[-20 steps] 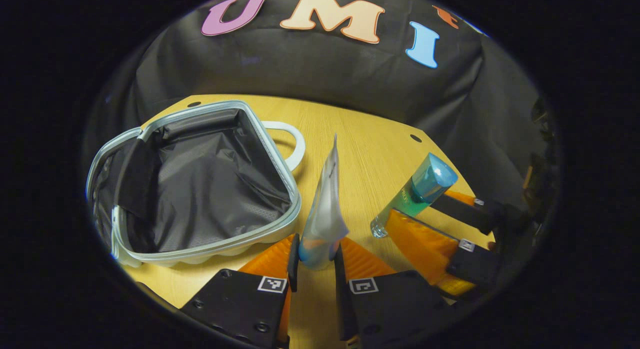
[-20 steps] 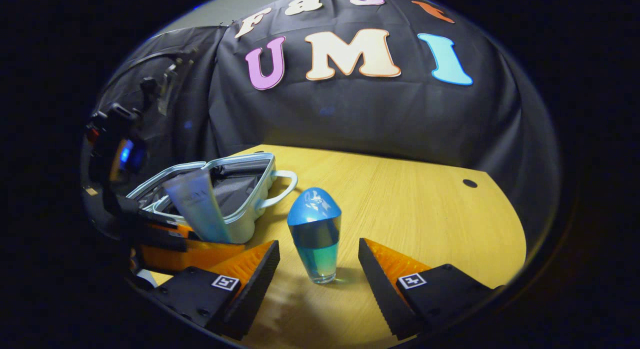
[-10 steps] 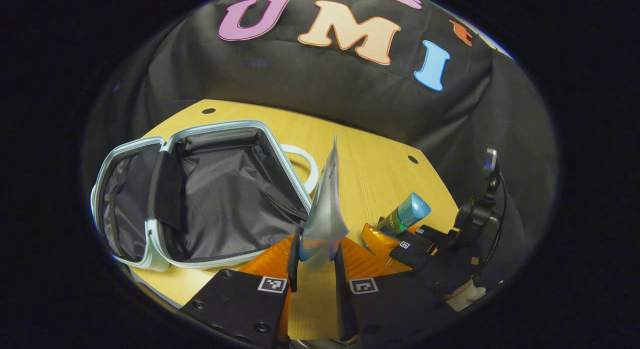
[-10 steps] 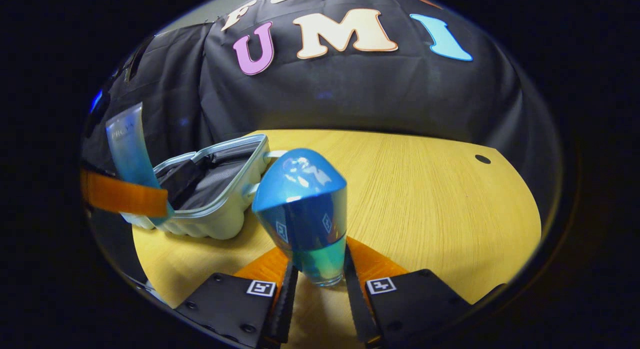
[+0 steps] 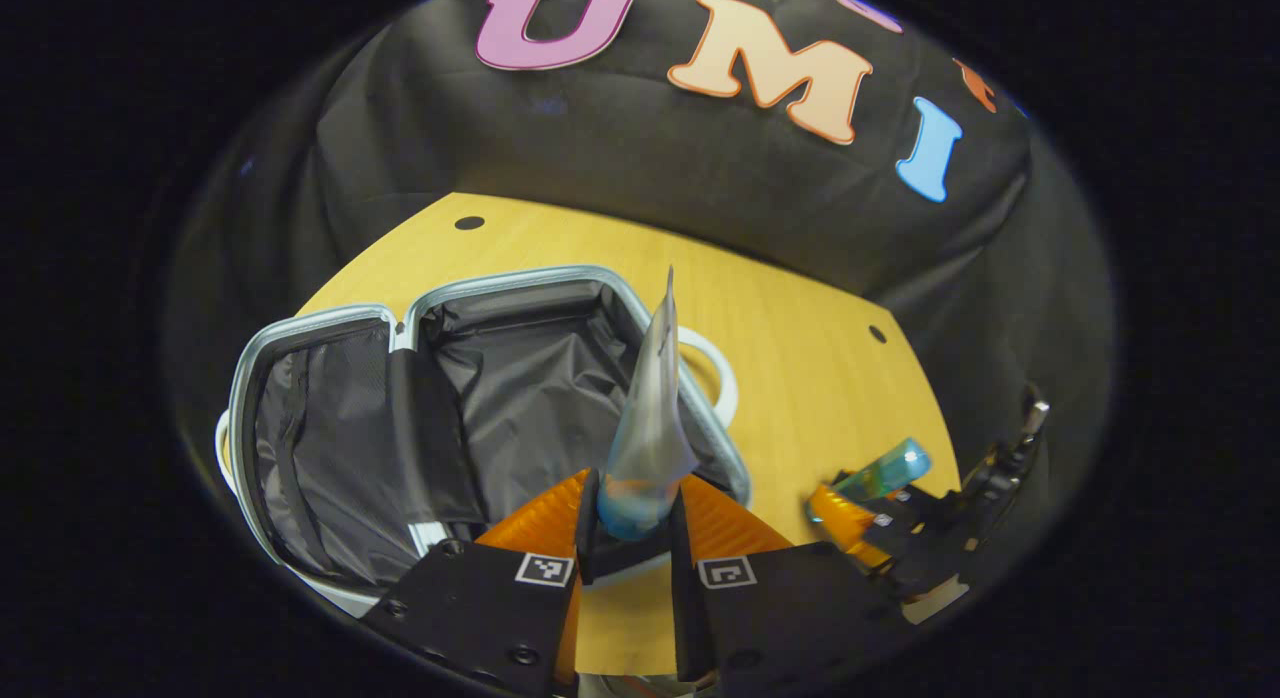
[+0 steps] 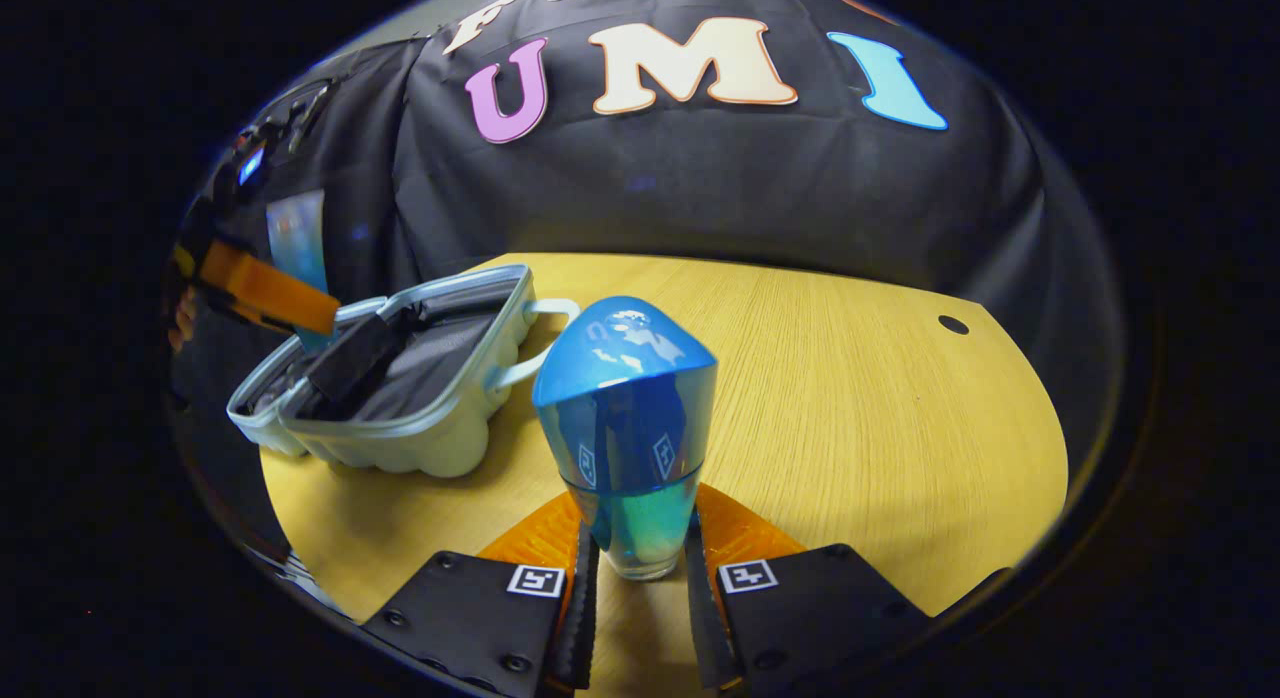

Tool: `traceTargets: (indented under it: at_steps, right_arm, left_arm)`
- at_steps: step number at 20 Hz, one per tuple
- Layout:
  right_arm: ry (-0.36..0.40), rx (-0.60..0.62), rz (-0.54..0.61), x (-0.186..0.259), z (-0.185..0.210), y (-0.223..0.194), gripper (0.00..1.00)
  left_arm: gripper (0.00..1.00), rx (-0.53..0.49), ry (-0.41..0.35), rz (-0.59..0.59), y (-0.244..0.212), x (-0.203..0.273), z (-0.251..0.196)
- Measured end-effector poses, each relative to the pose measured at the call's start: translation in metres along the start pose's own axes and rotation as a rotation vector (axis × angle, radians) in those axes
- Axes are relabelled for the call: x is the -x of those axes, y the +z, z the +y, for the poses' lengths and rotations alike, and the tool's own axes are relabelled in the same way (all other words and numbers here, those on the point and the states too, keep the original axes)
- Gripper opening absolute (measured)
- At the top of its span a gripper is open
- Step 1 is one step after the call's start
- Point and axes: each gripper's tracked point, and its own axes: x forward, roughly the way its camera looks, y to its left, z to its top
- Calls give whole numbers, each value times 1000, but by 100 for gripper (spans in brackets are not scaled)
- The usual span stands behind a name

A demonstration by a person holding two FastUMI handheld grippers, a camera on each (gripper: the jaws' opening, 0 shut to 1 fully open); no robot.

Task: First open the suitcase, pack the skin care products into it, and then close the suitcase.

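Packing stage: open suitcase (image 5: 330, 448), lined halves spread on tabletop (image 6: 850, 398).
Left claw (image 5: 633, 523) clamps tube (image 5: 650, 418) over suitcase for dropping; right claw (image 6: 640, 568) pinches blue-capped bottle (image 6: 628, 428), next.

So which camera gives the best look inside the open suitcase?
The left gripper view: it looks down into the suitcase, showing the dark lining of both halves. The right gripper view sees the suitcase low from the side, mostly its pale outer shell and rim.

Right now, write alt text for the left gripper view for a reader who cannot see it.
The left gripper holds a squeeze tube upright in its jaws over the near edge of an open, dark-lined suitcase on a wooden table. At lower right, the right gripper holds a blue-capped bottle.
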Motion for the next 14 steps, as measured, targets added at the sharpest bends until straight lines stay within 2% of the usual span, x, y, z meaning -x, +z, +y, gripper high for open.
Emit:
traceTargets:
  at_steps: [2, 4, 7, 10, 11, 13, 14]
  right_arm:
    - [3, -30, -23, 12, 8, 19, 42]
    - [13, -64, -41, 21, 20, 39, 39]
    - [61, -101, -51, 26, 51, 66, 41]
    - [135, -123, -55, 19, 93, 90, 39]
    - [161, -132, -49, 15, 107, 93, 41]
    - [195, -108, -36, 4, 133, 99, 39]
    - [210, -87, -28, -4, 146, 101, 41]
  left_arm:
    - [31, 27, -2, 87, -12, -14, 15]
    - [31, 61, -3, 171, -27, -24, 25]
    - [31, 86, 13, 263, -45, -37, 43]
    - [31, 99, 18, 317, -56, -43, 54]
    - [31, 112, 25, 328, -59, -46, 59]
    - [34, 147, -4, 330, -58, -51, 57]
    - [31, 156, -14, 331, -58, -51, 56]
